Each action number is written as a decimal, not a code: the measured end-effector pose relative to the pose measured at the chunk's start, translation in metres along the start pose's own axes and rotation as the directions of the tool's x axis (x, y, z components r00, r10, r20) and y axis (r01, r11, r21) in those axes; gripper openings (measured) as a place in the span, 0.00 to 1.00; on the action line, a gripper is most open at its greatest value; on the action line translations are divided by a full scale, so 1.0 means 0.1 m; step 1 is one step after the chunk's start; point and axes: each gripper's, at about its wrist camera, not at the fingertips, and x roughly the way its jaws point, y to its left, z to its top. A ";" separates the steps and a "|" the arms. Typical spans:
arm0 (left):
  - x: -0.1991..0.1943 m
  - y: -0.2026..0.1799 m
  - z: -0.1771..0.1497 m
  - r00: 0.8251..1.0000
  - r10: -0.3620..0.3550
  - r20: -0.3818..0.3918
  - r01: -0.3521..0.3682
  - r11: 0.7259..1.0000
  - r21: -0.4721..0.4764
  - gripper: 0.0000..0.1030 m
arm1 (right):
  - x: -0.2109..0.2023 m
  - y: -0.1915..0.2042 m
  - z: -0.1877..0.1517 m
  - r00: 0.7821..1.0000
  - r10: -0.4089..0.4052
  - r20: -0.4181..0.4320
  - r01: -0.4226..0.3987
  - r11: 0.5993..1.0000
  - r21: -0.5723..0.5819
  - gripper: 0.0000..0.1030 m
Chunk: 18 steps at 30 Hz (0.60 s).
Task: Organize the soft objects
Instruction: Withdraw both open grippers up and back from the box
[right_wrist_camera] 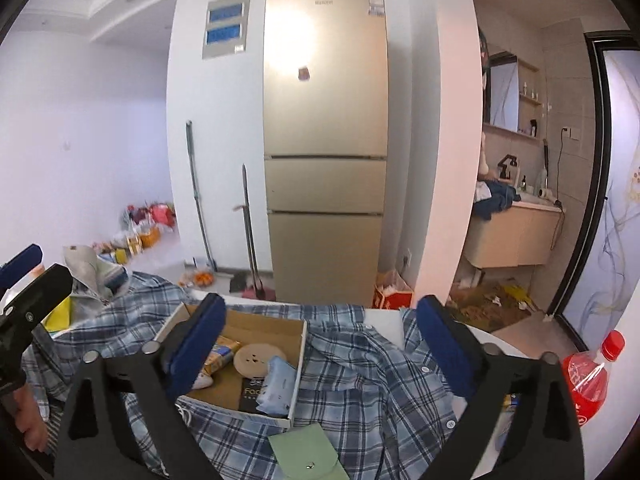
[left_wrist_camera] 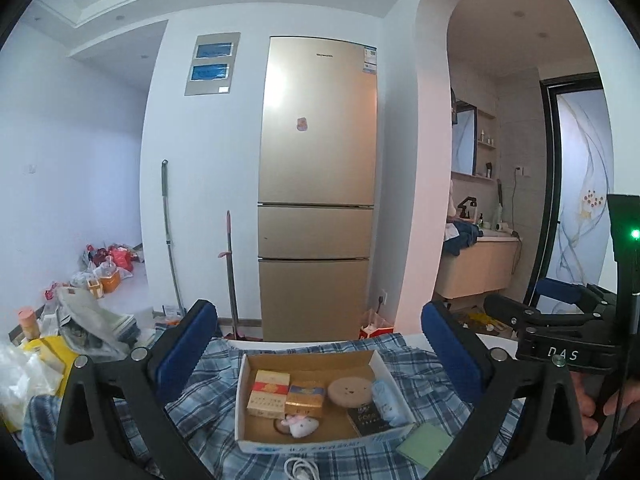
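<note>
Both grippers, left gripper (left_wrist_camera: 320,340) and right gripper (right_wrist_camera: 320,332), gape empty above the plaid shirt (right_wrist_camera: 360,380), shirt bulk lying under the right one

Even, cool indoor light; both views bright and sharp at centre. Broad glare patch on the upper door of the refrigerator (left_wrist_camera: 318,120). Strong fisheye curvature bends walls and ceiling; black vignette fills the corners. No notable motion blur
</note>
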 end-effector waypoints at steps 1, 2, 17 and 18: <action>-0.06 0.00 -0.01 1.000 0.007 0.002 -0.007 1.000 0.002 1.00 | -0.04 0.01 -0.02 1.000 0.007 0.010 -0.007 1.000 -0.004 0.96; -0.12 0.00 -0.03 1.000 0.013 0.007 -0.013 1.000 0.007 1.00 | -0.07 0.03 -0.03 1.000 0.011 0.018 -0.010 1.000 -0.012 0.97; -0.65 0.00 -0.59 0.996 0.000 0.093 -0.002 1.000 0.016 1.00 | -0.43 0.05 -0.64 0.975 0.069 0.209 -0.063 0.997 -0.035 0.99; -0.65 0.02 -0.61 0.996 0.002 0.089 -0.003 1.000 0.014 1.00 | -0.41 0.04 -0.68 0.976 0.070 0.206 -0.065 0.997 -0.030 0.99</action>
